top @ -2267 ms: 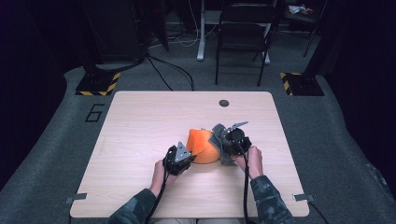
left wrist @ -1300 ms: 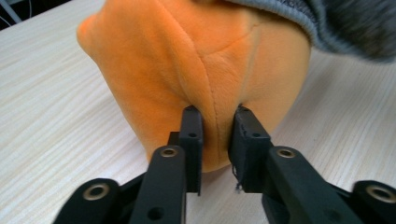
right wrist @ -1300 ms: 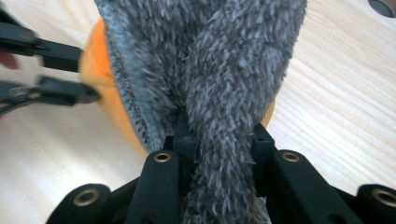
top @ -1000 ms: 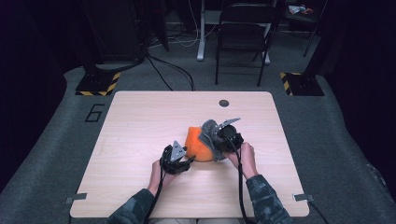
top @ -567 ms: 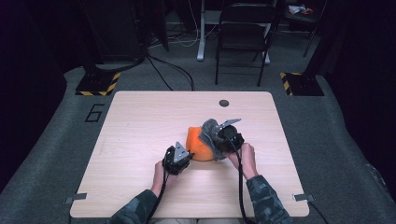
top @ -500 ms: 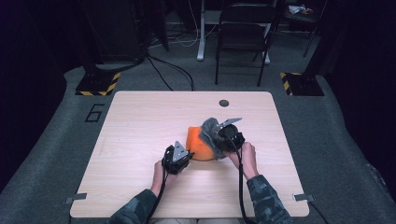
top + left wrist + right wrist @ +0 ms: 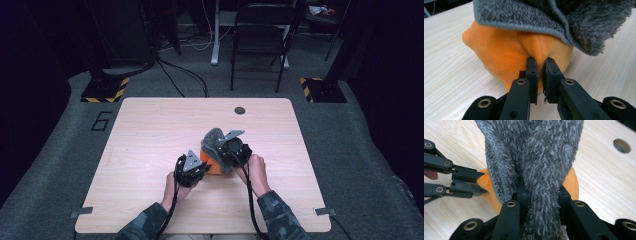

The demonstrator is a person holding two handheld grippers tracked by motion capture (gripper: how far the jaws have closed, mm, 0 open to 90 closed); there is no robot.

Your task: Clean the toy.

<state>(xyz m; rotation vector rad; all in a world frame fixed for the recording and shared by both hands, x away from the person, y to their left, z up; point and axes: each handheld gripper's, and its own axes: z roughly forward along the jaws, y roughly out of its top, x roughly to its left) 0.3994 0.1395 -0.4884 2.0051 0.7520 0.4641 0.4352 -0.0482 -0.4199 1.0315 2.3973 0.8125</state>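
Orange plush [image 7: 509, 57] sits on the table [image 7: 150, 130], near the middle of its near half, with a grey fuzzy cover [image 7: 541, 152] draped over its top.

Left gripper [image 7: 539, 65]: jaws have just been closing and now pinch a fold of the orange plush low on its side; the fabric puckers between the pads. Right gripper [image 7: 541, 192]: clamped on a thick bunch of the grey cover, which runs straight up from between its jaws.

My reading of the step: peel the cover off while the left grip anchors the plush.

How I want to do it:
- Keep the left pinch low and steady, pressing slightly toward the table so the plush does not lift with the cover.
- Pull with the right hand up and away from the left, along the cover's length, not sideways.
- Go slowly; the left bite is small and may slip off the soft fabric.
- Watch the cover's hem [image 7: 524, 25] in the left gripper view: it should ride up over the orange.
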